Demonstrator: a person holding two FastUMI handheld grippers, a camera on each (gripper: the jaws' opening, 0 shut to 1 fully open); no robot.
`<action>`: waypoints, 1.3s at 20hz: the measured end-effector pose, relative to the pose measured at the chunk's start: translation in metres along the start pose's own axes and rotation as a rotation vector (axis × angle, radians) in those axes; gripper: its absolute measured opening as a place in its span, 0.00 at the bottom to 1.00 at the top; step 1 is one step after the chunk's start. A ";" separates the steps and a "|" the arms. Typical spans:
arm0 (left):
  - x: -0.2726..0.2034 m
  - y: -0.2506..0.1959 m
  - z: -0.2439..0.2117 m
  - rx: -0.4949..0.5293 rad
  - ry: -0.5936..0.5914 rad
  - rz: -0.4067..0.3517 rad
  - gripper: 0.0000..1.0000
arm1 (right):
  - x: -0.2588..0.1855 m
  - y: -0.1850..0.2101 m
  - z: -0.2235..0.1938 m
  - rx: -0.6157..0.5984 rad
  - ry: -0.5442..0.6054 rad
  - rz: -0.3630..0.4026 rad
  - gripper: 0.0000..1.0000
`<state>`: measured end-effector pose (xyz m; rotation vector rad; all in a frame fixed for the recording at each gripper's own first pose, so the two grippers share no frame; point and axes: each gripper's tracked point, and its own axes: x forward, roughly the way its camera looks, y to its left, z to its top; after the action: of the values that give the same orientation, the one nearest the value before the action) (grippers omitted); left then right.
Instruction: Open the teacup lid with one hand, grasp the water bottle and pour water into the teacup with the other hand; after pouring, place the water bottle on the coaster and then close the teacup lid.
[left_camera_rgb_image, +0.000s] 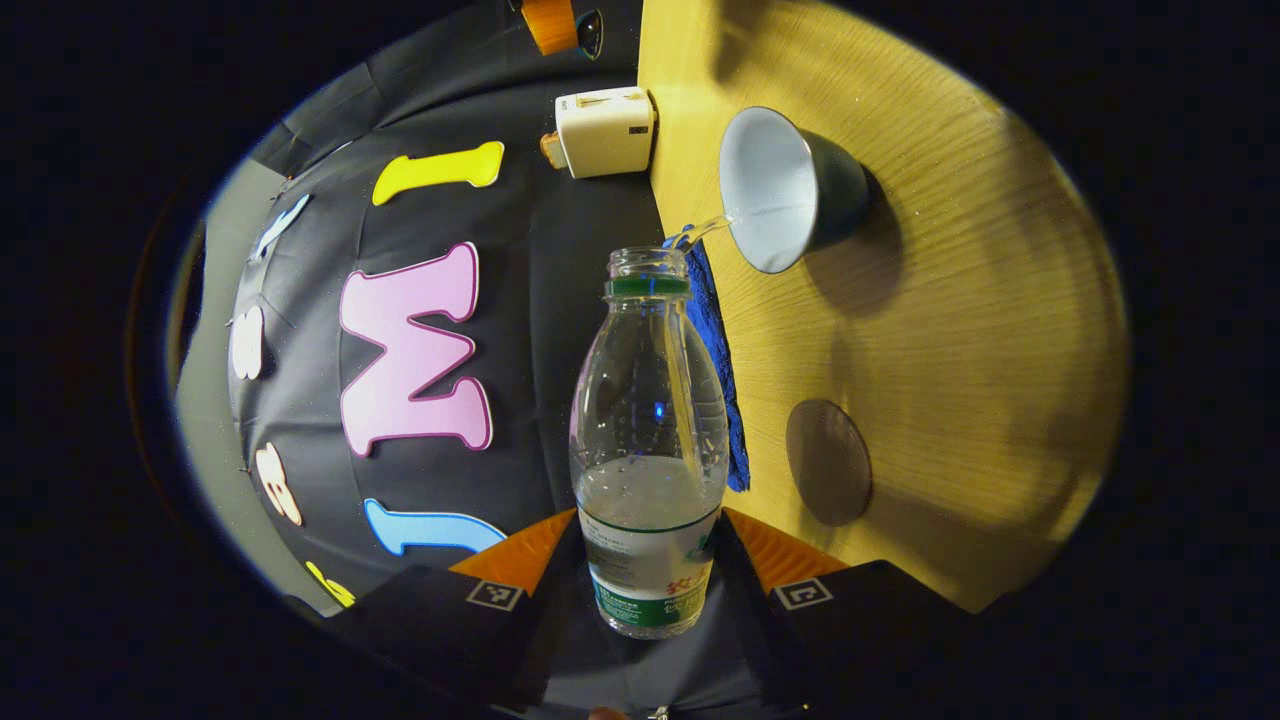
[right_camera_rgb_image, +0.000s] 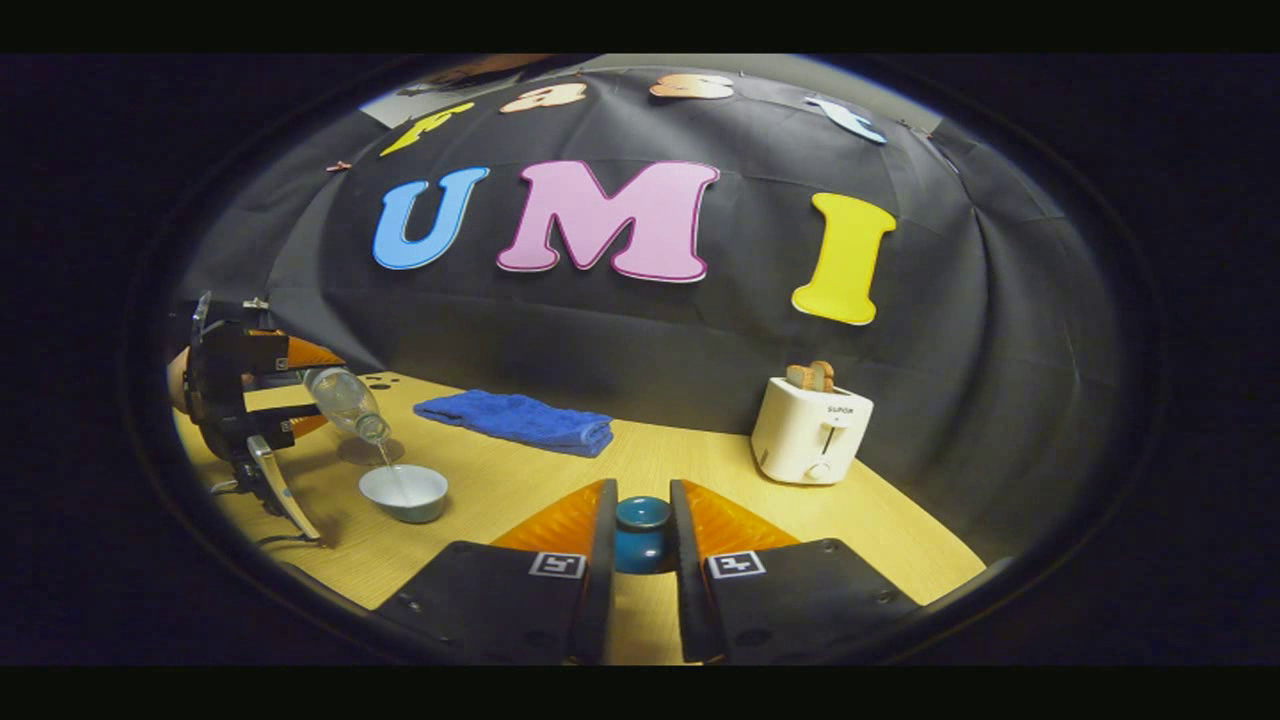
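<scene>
Mid-pour. My left gripper (left_camera_rgb_image: 645, 575) has its fingers clamped on the lower body of the water bottle (left_camera_rgb_image: 648, 440), at the label band, bottle tipped toward the teacup (left_camera_rgb_image: 785, 190). A thin stream runs from the open neck into the cup. From the right gripper view, the bottle (right_camera_rgb_image: 345, 400) hangs just above the teacup (right_camera_rgb_image: 403, 492), which sits on the surface (left_camera_rgb_image: 960, 330).

My right gripper (right_camera_rgb_image: 641, 540) holds the teacup lid (right_camera_rgb_image: 641, 530) between narrow fingers, parked well apart from the cup.

Handling, my read: the bottle is thin clear plastic, roughly a third full, so light but soft-walled. Squeezing harder would likely dent it and surge the stream. The low grip seems fine for tilting. The cup looks ceramic and rigid, and would probably slide if bumped. The lid is small and glazed, likely slippery.

The coaster (left_camera_rgb_image: 828, 462) lies bare on the surface near the blue towel (left_camera_rgb_image: 712, 350), the bottle's next stop.
</scene>
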<state>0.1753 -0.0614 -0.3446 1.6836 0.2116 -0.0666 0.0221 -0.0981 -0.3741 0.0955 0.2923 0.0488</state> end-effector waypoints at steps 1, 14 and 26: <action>0.000 0.000 0.001 0.002 -0.002 0.001 0.76 | 0.000 0.000 0.000 0.000 0.000 0.000 0.30; 0.003 0.015 0.000 0.104 -0.034 0.058 0.76 | -0.004 -0.002 0.003 -0.007 -0.009 -0.007 0.30; 0.007 0.031 0.005 0.200 -0.095 0.135 0.76 | -0.004 0.000 0.006 -0.001 -0.018 -0.007 0.30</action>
<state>0.1877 -0.0689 -0.3162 1.8844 0.0197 -0.0687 0.0204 -0.0988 -0.3674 0.0938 0.2746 0.0414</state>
